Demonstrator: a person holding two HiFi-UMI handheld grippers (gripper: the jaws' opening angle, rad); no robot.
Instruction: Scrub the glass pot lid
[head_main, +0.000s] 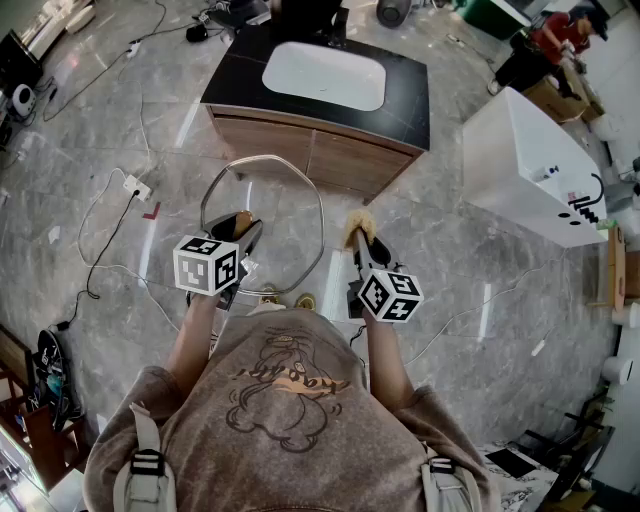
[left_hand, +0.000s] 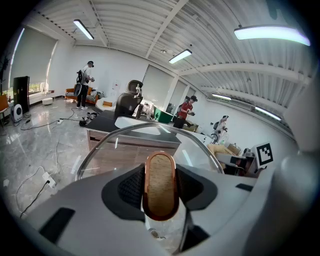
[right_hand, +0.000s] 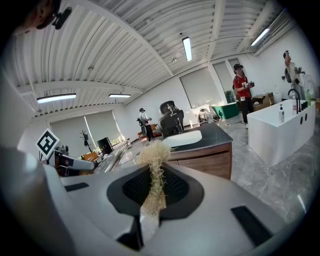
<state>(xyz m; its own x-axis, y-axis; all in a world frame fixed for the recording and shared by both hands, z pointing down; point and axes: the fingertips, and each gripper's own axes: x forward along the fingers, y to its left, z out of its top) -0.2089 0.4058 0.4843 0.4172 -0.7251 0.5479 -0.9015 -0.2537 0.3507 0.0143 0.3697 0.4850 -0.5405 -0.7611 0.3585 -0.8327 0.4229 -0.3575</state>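
The glass pot lid (head_main: 283, 205) hangs in the air in front of me, its metal rim standing roughly on edge. My left gripper (head_main: 243, 228) is shut on the lid's handle (left_hand: 160, 184), a wood-coloured oval with a copper rim, and the glass (left_hand: 131, 145) rises beyond it. My right gripper (head_main: 358, 238) is shut on a tuft of pale straw-like scrubber (head_main: 360, 224), which sits just right of the lid's rim. In the right gripper view the scrubber (right_hand: 154, 156) sticks up between the jaws, with the lid (right_hand: 113, 158) to its left.
A wooden cabinet with a dark top and a white basin (head_main: 325, 76) stands ahead. A white tub (head_main: 530, 165) is at the right. Cables and a power strip (head_main: 135, 187) lie on the marble floor at the left. People stand farther off.
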